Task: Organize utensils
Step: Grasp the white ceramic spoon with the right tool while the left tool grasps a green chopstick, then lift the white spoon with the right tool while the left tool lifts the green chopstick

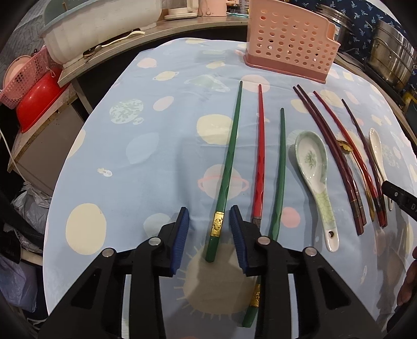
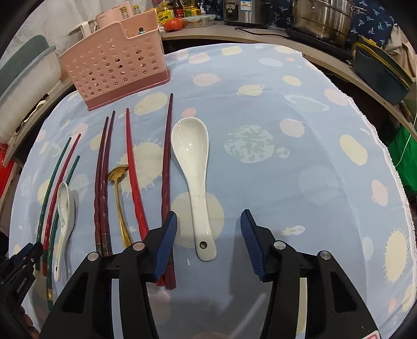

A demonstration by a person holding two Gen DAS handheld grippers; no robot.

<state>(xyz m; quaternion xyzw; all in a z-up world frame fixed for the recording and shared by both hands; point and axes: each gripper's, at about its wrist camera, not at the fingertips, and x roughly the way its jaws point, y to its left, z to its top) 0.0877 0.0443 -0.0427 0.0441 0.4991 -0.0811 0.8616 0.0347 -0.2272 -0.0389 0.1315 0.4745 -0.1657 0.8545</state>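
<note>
My left gripper [image 1: 209,208] is open, its blue pads on either side of the gold-banded handle of a green chopstick [image 1: 229,156], with a gap on each side. A red chopstick [image 1: 260,146], a second green chopstick [image 1: 281,167] and a green-patterned spoon [image 1: 311,156] lie to its right. My right gripper [image 2: 208,212] is open around the handle of a white ceramic spoon [image 2: 191,151] without touching it. Left of that spoon lie a dark chopstick [image 2: 166,156], a red chopstick [image 2: 133,167], a gold spoon [image 2: 118,193] and a dark pair [image 2: 103,167]. The pink perforated utensil holder [image 2: 114,65] stands at the back.
A blue patterned cloth [image 2: 299,182] covers the table and drops off at the right edge. Steel pots [image 2: 320,18] and bottles stand on the counter behind. A red basin [image 1: 39,104] and a pink basket [image 1: 23,78] sit off the table's left side.
</note>
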